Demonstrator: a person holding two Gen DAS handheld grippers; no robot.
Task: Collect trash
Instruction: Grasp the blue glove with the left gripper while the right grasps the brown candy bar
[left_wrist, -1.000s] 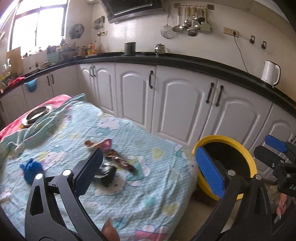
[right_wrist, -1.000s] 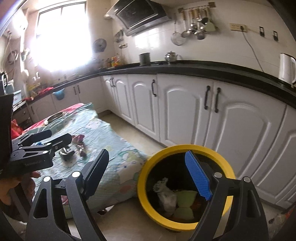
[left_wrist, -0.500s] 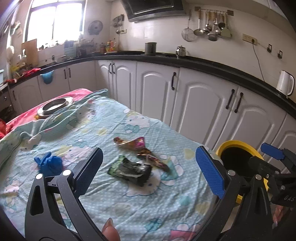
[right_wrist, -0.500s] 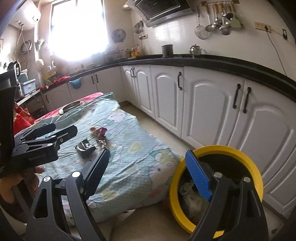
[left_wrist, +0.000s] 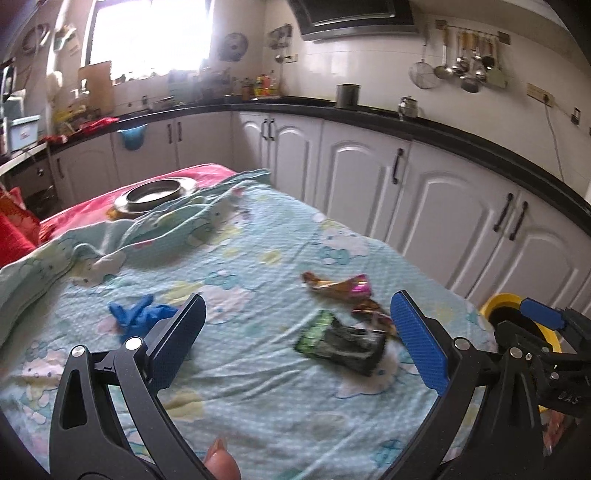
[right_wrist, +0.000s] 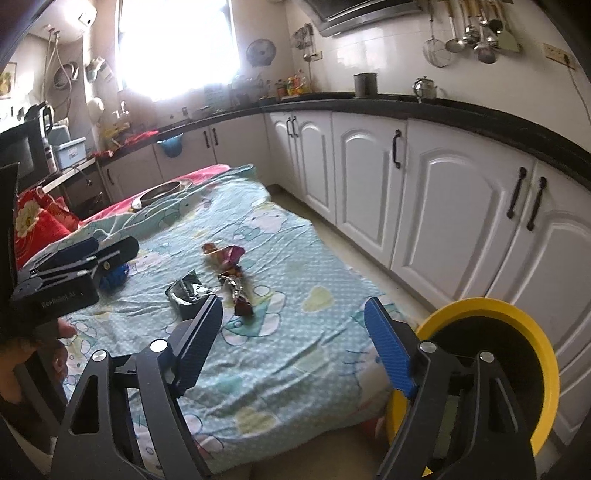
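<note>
Trash lies on a table under a light blue cartoon cloth (left_wrist: 258, 387): a dark green-black wrapper (left_wrist: 341, 343) (right_wrist: 186, 293), a gold-and-pink wrapper (left_wrist: 338, 286) (right_wrist: 223, 254), a brown wrapper (left_wrist: 371, 312) (right_wrist: 236, 291) and a blue glove (left_wrist: 138, 315) (right_wrist: 114, 275). My left gripper (left_wrist: 298, 299) is open and empty, short of the dark wrapper. My right gripper (right_wrist: 294, 302) holds nothing and hangs over the table's near right corner, its jaws closing a little. A yellow-rimmed black bin (right_wrist: 491, 310) (left_wrist: 496, 301) stands on the floor to the right.
A metal bowl (left_wrist: 155, 194) rests on red fabric at the table's far end. White cabinets (right_wrist: 369, 173) under a black counter line the back and right, with a strip of floor between them and the table. A red cushion (right_wrist: 40, 218) lies at the left.
Both views have swung left, from the yellow bin to the table. The wrappers now lie ahead of the left gripper and the bin sits at the right edge. The right jaws stand slightly narrower.
</note>
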